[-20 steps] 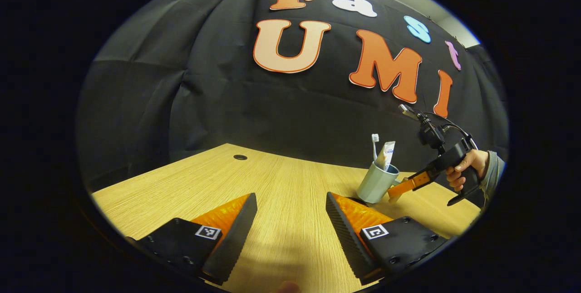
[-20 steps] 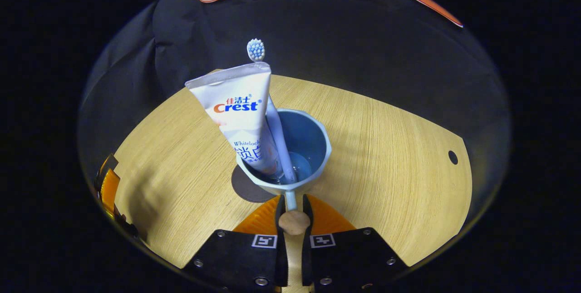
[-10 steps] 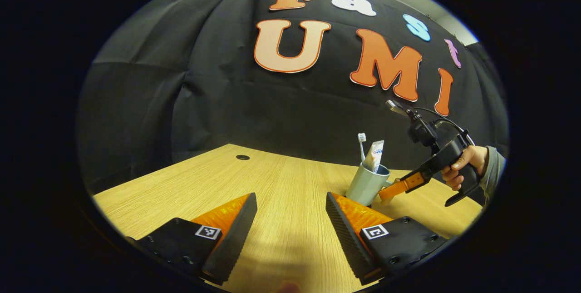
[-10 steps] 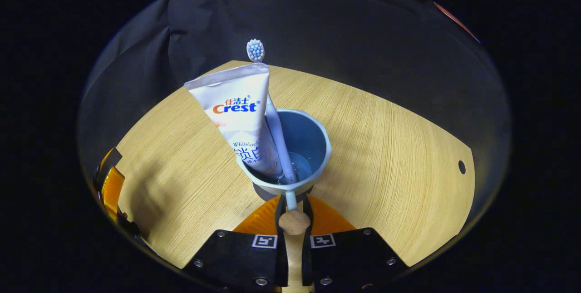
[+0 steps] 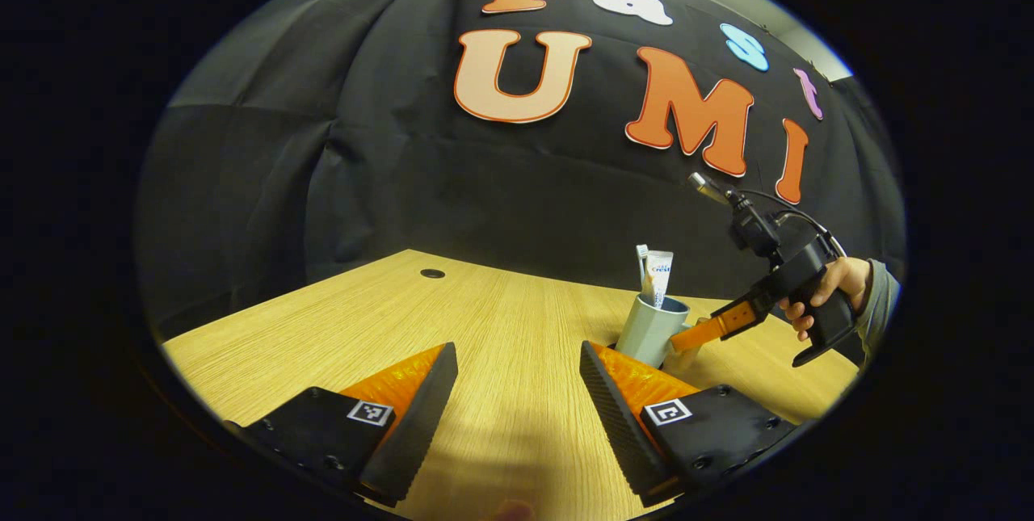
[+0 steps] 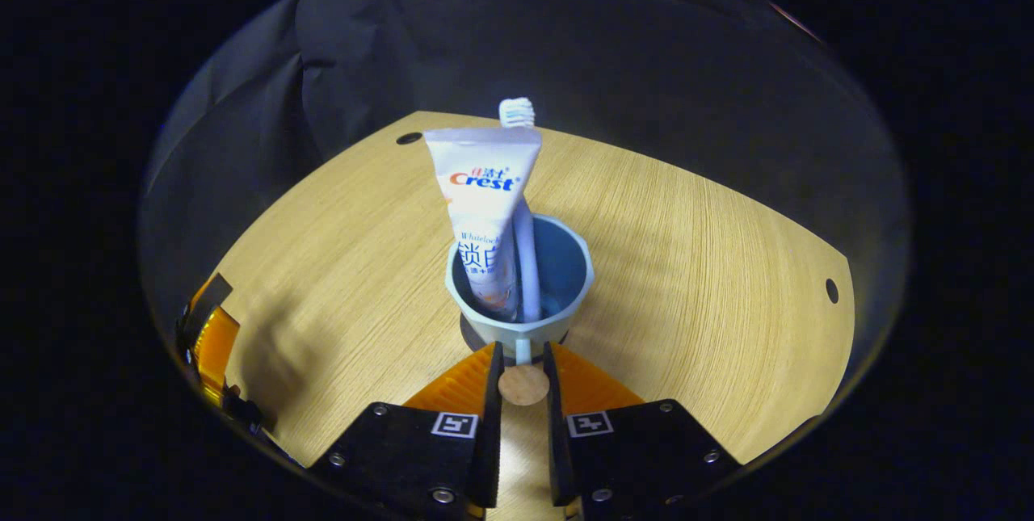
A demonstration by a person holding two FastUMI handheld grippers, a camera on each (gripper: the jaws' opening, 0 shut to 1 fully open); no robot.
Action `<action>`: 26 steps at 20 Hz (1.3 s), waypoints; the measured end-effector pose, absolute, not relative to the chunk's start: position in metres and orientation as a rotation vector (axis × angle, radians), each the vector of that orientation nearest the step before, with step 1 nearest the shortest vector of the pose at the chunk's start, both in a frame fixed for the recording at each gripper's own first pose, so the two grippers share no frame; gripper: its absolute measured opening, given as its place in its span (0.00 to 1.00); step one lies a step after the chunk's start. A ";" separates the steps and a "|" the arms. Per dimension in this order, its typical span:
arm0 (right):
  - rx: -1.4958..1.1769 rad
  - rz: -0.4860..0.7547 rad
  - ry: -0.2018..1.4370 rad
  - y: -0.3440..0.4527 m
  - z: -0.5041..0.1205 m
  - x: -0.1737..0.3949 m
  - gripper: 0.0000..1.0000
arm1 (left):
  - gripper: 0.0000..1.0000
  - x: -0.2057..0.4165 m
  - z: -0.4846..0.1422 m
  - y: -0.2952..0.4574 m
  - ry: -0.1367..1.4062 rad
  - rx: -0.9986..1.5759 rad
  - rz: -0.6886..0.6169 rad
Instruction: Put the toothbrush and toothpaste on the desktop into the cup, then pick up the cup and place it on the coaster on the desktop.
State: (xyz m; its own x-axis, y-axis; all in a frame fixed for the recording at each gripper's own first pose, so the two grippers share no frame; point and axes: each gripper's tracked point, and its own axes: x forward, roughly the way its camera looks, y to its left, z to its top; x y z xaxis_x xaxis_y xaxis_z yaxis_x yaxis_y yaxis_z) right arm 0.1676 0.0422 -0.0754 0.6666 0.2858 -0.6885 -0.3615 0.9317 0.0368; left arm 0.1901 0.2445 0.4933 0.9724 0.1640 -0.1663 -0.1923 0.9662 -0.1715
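The pale blue cup (image 6: pixel 517 319) stands upright on the dark round coaster (image 6: pixel 468 337), of which a sliver shows under it. In the cup lean the white toothpaste tube (image 6: pixel 487 206) and the toothbrush (image 6: pixel 517 111). My right gripper (image 6: pixel 521 351) has its fingers slightly parted around the cup's handle (image 6: pixel 523 385), which ends in a wooden knob. In the left gripper view the cup (image 5: pixel 649 331) is at the right, with the right gripper (image 5: pixel 687 337) at its handle, held by a hand (image 5: pixel 816 295). My left gripper (image 5: pixel 517 376) is open over bare table, nothing between its fingers.
The wooden table (image 5: pixel 501 319) has cable holes (image 5: pixel 432 273) (image 6: pixel 832 290) near its far edge. The black cloth wall stands right behind the table. The left gripper (image 6: pixel 206 335) shows at the left rim of the right gripper view.
The cup came down from a tilt to stand upright on the coaster. The right gripper's fingers have parted a little around the handle. The left gripper has stayed put.
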 end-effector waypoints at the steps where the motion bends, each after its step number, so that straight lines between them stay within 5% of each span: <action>1: -0.102 0.369 0.735 0.041 -0.071 0.171 0.31 | 0.97 0.192 0.493 0.243 0.154 -0.182 0.179; 5: -0.046 0.390 0.648 0.041 -0.047 0.174 0.38 | 0.99 0.199 0.501 0.231 0.142 -0.148 0.163; 12: -0.025 0.358 0.457 0.030 -0.041 0.190 0.74 | 0.97 0.211 0.528 0.202 0.100 -0.071 0.128; 26: 0.036 0.206 0.166 0.008 -0.016 0.205 0.75 | 0.97 0.217 0.591 0.119 -0.012 0.052 0.038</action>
State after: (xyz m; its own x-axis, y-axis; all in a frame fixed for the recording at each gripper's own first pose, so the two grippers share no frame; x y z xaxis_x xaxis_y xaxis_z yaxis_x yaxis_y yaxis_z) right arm 0.2052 0.0080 -0.0161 0.9652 0.2062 -0.1607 -0.2003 0.9783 0.0526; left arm 0.2166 0.1193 0.5915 0.9992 0.0377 0.0133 -0.0384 0.9979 0.0522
